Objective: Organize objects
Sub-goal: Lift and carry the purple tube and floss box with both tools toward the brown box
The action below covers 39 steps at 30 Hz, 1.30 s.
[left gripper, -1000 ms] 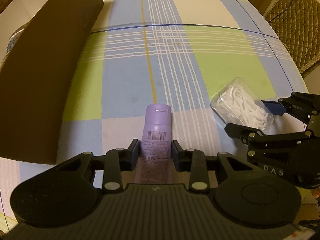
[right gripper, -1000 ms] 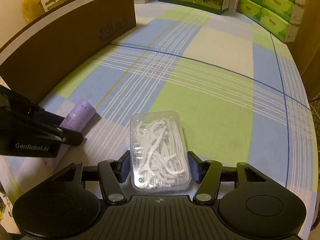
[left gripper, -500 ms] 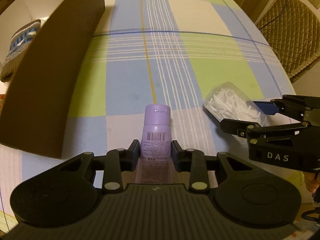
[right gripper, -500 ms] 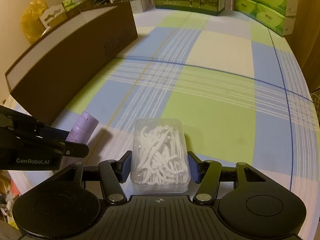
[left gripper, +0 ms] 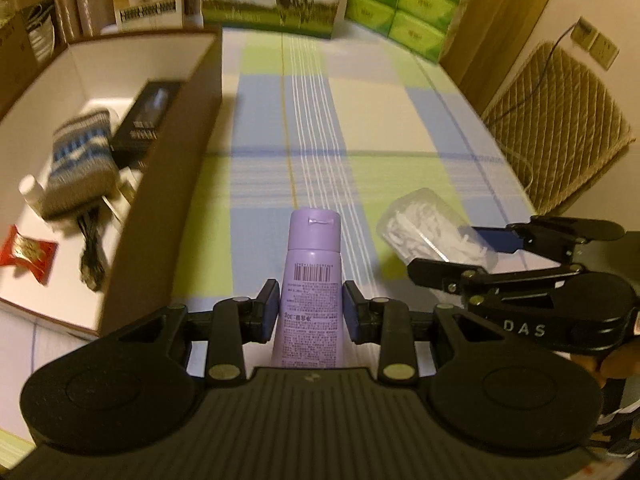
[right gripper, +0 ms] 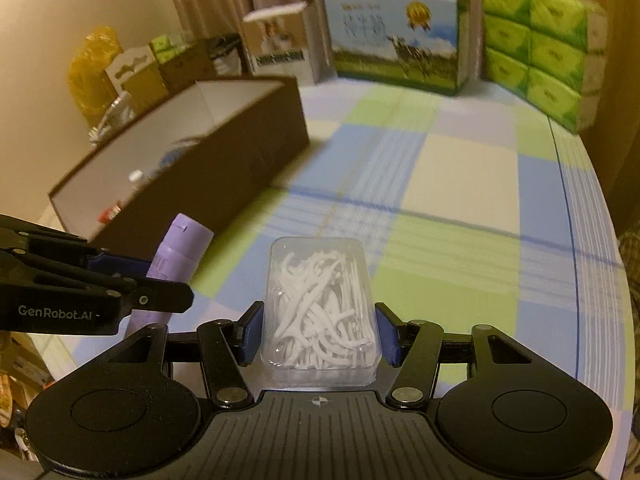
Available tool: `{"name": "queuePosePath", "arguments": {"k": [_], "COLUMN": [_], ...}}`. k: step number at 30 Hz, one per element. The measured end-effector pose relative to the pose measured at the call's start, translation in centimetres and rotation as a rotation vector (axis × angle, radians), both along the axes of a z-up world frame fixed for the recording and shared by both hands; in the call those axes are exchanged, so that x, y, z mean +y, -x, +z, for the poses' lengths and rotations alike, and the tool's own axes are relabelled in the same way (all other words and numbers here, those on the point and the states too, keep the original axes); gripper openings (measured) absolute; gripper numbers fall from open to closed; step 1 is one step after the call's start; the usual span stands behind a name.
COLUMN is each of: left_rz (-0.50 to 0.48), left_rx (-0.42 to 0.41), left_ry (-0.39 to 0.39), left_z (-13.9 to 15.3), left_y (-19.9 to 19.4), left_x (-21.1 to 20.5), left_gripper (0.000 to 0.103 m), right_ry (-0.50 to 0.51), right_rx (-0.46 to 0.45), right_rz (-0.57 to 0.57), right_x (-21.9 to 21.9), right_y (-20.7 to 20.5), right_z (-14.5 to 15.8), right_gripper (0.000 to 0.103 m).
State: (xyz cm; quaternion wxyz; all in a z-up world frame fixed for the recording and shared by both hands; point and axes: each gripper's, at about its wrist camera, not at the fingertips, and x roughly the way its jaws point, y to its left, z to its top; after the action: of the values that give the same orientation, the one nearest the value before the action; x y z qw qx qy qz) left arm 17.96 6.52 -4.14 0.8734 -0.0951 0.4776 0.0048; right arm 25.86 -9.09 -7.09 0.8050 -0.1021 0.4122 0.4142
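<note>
Left wrist view: our left gripper [left gripper: 311, 312] clamps the lilac plastic tube [left gripper: 310, 280], while our right gripper [right gripper: 319, 332] hugs the clear floss-pick case [right gripper: 319, 312]. Both hang above the checked tablecloth [left gripper: 380, 120], probably bound for the brown cardboard box [left gripper: 168, 152] alongside.

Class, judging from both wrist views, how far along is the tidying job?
Done: a knitted pouch and a dark carton already lie in the brown box. In hand: left tongs grip the purple tube; right tongs grip the floss pick case. Left: putting both away.
</note>
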Motion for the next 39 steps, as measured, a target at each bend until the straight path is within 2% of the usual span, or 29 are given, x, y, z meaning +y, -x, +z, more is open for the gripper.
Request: {"name": "queuePosePath", "arguments": {"k": [10,22,31,39], "left_rz": [0.073,0.204,0.299,0.332], "left_rx": [-0.085,-0.137,-0.133,-0.106], "left_ry": [-0.004,-0.045,-0.077,-0.073], "left_z": [3.6,5.8,5.8,4.4], "left_y": [0.9,2.0,2.6,2.4], "left_x": [3.9,11.3,17.5,21.5], "left_gripper": [0.028,0.028,0.028,0.028], "right_ry": [-0.082,-0.153,-0.154,-0.103], "right_rx": [-0.031,-0.043,-0.035,-0.022], "right_rz": [0.075,0.195,0.263,0.279], "right_x": [4.3,12.5,18.5,22.0], "right_y": [0.9,2.6,3.6,4.2], "right_z": [2.9,4.6,3.8,1.9], "right_gripper": [0.054,0.054,0.054,0.054]}}
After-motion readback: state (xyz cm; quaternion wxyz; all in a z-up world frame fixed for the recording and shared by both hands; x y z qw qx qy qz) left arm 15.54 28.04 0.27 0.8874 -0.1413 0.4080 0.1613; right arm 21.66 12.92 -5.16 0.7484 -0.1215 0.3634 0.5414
